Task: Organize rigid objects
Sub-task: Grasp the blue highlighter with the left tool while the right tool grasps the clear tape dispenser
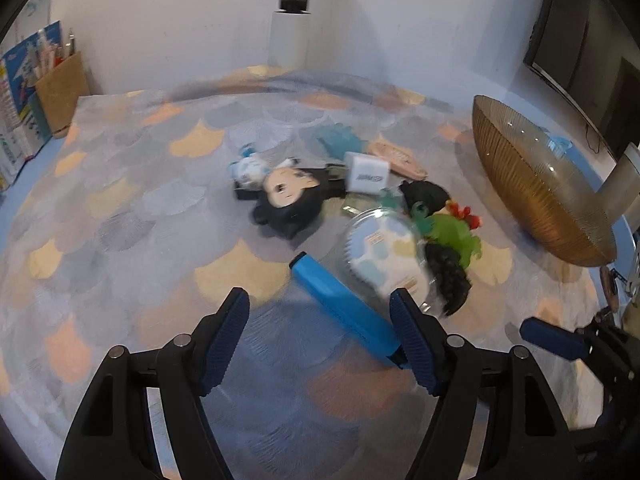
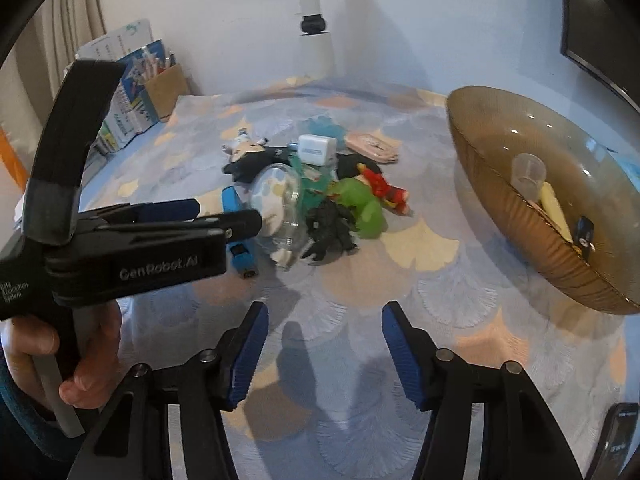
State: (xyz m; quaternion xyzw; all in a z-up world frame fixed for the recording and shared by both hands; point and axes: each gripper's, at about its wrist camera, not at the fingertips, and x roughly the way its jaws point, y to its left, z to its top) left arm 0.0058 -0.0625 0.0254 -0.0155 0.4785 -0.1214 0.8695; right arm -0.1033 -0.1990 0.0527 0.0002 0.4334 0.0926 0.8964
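A heap of small items lies mid-table: a blue marker [image 1: 344,300], a clear round case [image 1: 386,250], a black-haired doll [image 1: 286,194], a white charger [image 1: 368,172], a green toy [image 1: 456,234] and a black monster figure [image 2: 330,228]. My left gripper [image 1: 322,332] is open just above the cloth, its right finger at the marker's near end. It also shows in the right wrist view [image 2: 224,210]. My right gripper [image 2: 324,354] is open and empty, short of the heap. An amber glass bowl [image 2: 500,216] at the right holds several small items.
A patterned cloth [image 1: 120,220] covers the table. A cardboard pen holder [image 1: 62,92] and books [image 1: 20,92] stand at the back left. A white post with a camera [image 1: 294,0] stands against the back wall. A dark monitor [image 1: 576,40] is at the right.
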